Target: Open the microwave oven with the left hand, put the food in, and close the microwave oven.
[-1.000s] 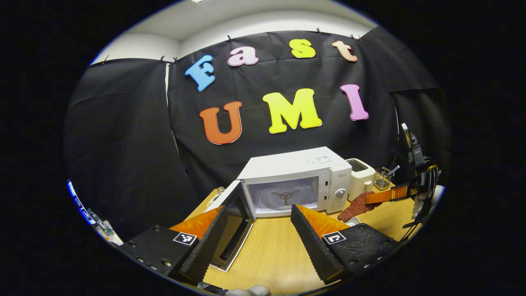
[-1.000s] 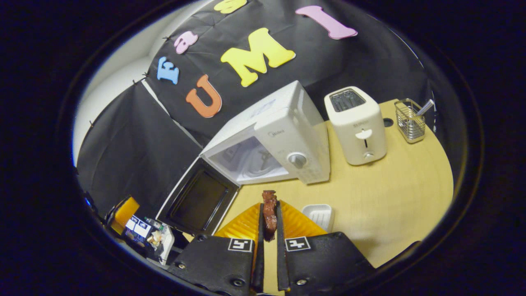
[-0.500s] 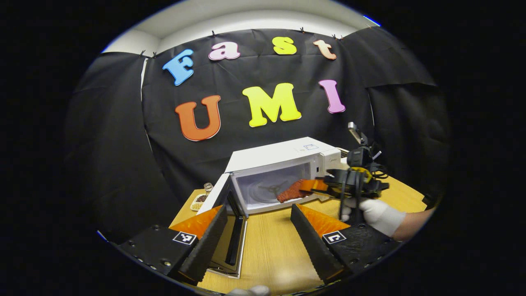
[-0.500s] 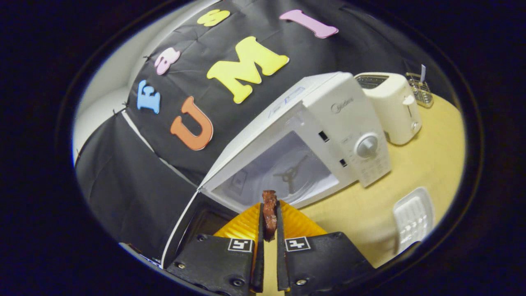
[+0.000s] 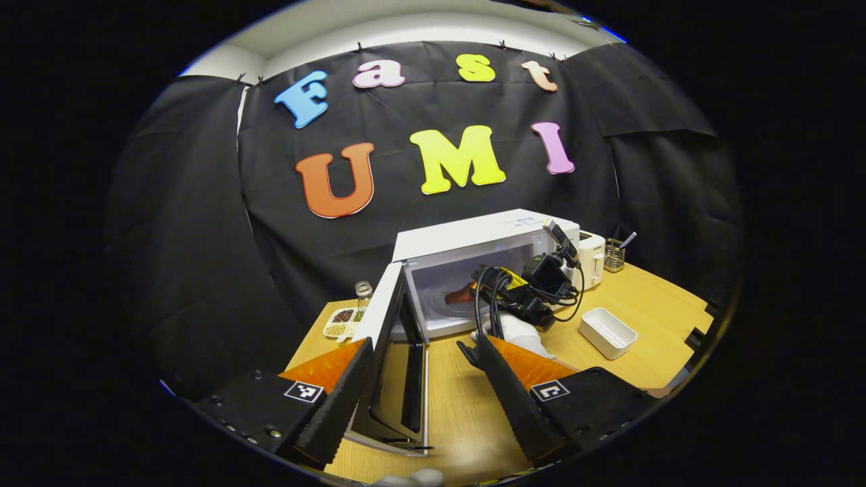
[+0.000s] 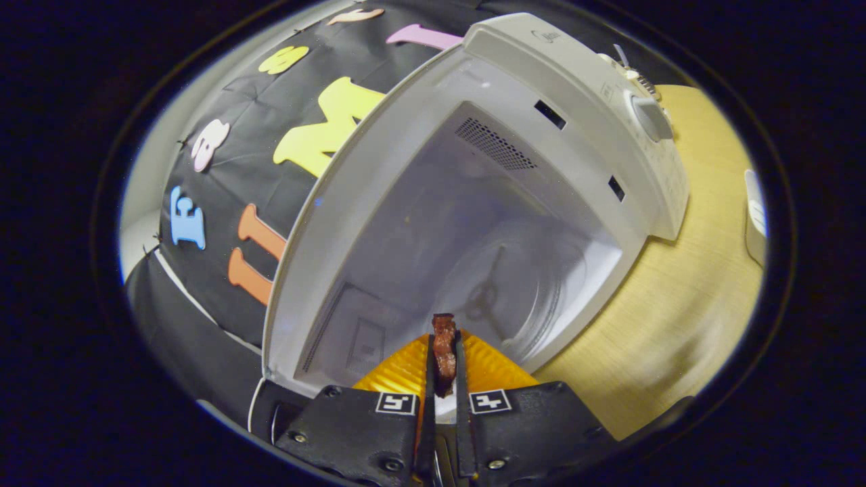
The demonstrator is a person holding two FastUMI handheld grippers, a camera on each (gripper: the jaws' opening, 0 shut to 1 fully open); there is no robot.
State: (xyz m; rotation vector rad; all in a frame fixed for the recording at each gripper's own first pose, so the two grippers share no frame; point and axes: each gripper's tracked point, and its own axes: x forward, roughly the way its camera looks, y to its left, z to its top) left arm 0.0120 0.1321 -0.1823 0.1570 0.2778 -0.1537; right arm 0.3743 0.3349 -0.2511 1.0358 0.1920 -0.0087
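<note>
The right gripper (image 6: 443, 406) is clenching a thin strip of reddish-brown food (image 6: 444, 352), likely cooked meat, edge-on between both fingers, with its tip poking out ahead of them. In the right gripper view the strip is sitting at the mouth of the open microwave oven (image 6: 541, 128), pointing at the glass turntable (image 6: 541, 297) on the cavity floor. In the left gripper view the gloved hand (image 5: 517, 331) is reaching that gripper into the cavity, and the food (image 5: 461, 295) is showing just inside the opening.

The strip is looking light, flat and somewhat flexible, possibly greasy, so a pinch across its flat faces near one end, as here, is probably suiting it; a hard squeeze could tear it.

The left gripper (image 5: 423, 399) is hanging back over the wooden table (image 5: 649, 304) with its jaws spread wide and nothing between them, the swung-out microwave door (image 5: 399, 365) standing just beyond its fingers, within reach for closing
</note>
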